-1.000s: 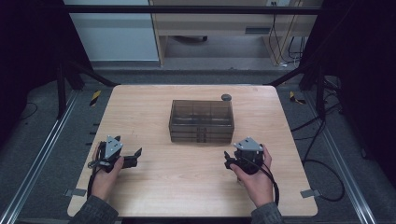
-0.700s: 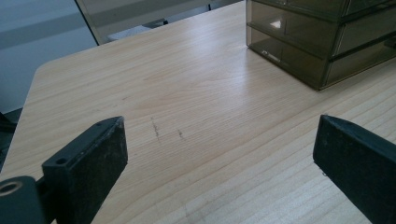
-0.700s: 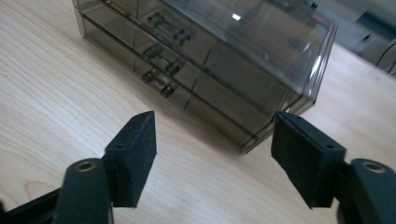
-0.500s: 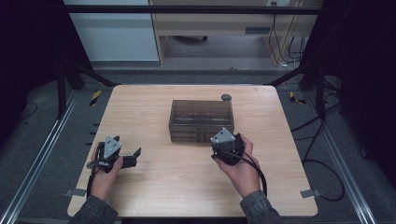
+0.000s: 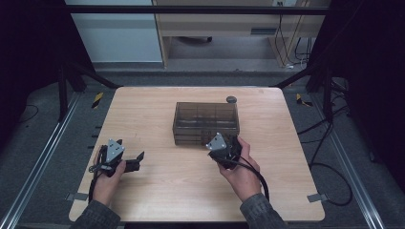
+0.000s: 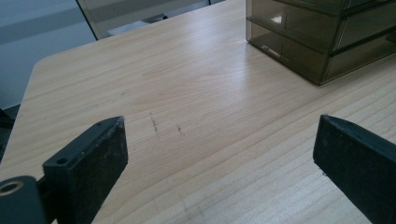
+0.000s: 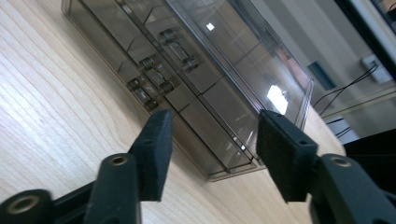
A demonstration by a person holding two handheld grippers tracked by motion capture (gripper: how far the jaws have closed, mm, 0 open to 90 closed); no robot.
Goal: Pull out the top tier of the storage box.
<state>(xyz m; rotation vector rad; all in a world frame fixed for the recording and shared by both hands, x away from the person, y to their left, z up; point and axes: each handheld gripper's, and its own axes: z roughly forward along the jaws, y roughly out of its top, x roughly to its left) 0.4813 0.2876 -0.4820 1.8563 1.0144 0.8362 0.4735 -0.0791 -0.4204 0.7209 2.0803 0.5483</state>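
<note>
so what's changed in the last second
The right tool moved forward and inward from the table's near right, up to the front of the smoky drawer box, jaws open, gripping nothing. The left tool stayed near the left edge, open. The box and the small dark knob behind it stayed put.

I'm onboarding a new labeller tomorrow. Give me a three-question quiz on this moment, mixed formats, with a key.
1. True or false: the right gripper is closed on a drawer handle.
2. Which gripper is nearer the smoky drawer box? A left, B right.
3. Fill in: the small dark round object lies on the table just behind the box's far ____ corner.

Key: 1 false, its jaws stand apart, close to the front. 2 B; the left gripper is away on bare wood, jaws wide. 3 right.
</note>
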